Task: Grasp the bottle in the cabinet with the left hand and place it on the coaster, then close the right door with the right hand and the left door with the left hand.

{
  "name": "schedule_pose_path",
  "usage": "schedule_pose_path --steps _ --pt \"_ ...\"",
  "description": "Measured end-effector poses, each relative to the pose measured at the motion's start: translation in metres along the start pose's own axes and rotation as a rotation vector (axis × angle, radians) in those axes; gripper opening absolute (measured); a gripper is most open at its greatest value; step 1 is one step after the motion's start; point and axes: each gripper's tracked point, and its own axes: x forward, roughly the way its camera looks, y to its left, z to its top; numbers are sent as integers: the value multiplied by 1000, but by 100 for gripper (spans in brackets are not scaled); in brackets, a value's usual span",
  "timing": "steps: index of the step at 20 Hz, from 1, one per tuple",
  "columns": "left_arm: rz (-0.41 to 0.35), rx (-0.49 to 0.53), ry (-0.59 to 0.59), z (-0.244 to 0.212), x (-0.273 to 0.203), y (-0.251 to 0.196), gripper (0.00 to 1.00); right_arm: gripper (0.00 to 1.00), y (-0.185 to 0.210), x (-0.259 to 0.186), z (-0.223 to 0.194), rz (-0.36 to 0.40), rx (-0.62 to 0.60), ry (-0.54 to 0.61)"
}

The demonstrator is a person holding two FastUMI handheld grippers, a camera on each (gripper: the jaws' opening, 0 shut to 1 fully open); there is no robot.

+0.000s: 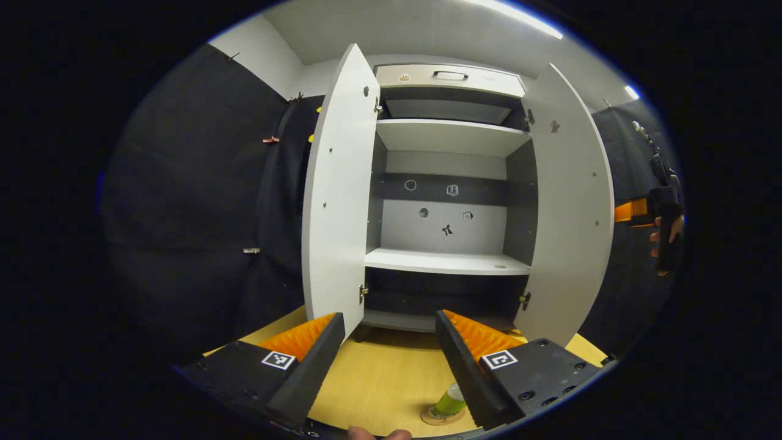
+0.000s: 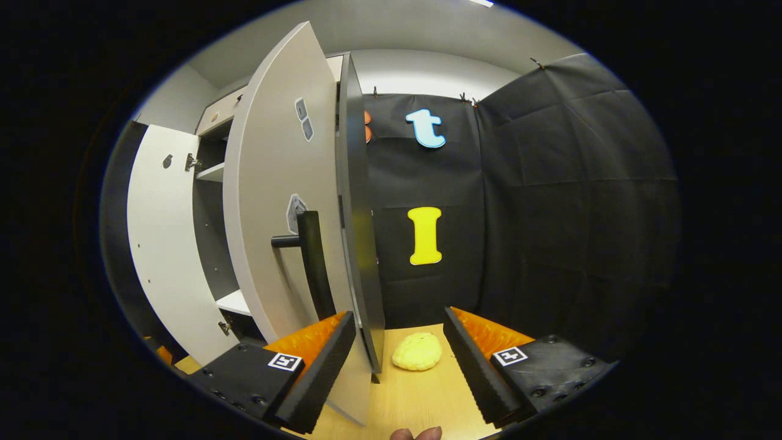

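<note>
Wooden table (image 1: 379, 379) low in our frame, bottle (image 1: 450, 402) on coaster (image 1: 441, 417) (cabinet doors both open), left gripper (image 1: 386, 360) and right gripper (image 2: 397, 360) spread apart, empty.

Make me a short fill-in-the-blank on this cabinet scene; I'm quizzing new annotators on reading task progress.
1. The bottle now stands on the ____, down on the wooden table.
2. Both cabinet doors, the left door and the right door, are ____.
3. The right gripper has its jaws ____, near the right door's black handle.

Missing words: coaster; open; open
</note>
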Motion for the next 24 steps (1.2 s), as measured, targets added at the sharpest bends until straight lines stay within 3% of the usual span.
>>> schedule_pose_path --steps 12,20,24 --pt "-112 19 30 7 12 11 95 98 72 -5 -7 -3 -8 -14" --pt "-123 32 24 8 21 23 95 98 124 16 -12 54 -8 -7" --pt "-127 65 26 10 24 33 95 98 169 31 -17 123 -2 4"
